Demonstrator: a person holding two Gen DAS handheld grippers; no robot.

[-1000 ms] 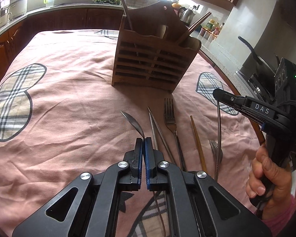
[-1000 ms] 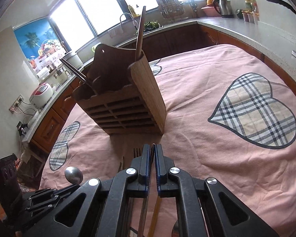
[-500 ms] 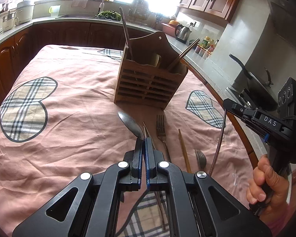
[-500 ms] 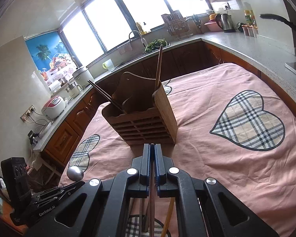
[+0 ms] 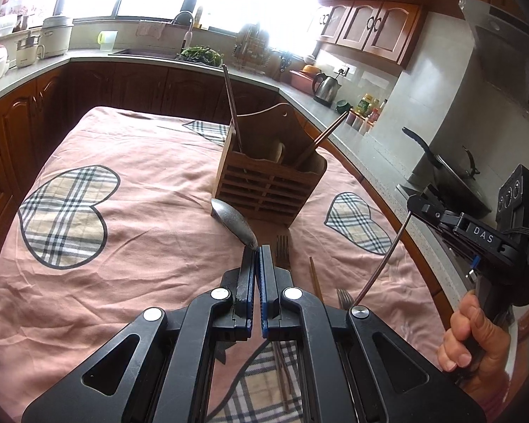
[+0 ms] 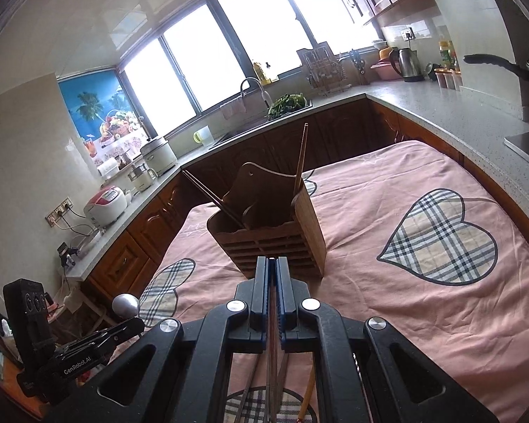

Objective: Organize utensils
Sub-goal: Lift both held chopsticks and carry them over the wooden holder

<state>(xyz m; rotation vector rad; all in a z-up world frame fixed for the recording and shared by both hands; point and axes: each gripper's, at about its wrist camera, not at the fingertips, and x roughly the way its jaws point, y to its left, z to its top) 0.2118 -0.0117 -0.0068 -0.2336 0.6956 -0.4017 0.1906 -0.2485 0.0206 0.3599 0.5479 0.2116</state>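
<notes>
Left wrist: spoon (image 5: 233, 222) in clamped left gripper (image 5: 256, 251), perhaps airborne.

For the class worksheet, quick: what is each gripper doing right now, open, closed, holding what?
Left gripper: closed on the spoon.
Right gripper: closed on a thin metal utensil handle; its working end is hidden.

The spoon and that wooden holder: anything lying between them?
In the left wrist view, only bare pink cloth shows between the spoon and the wooden holder.
</notes>
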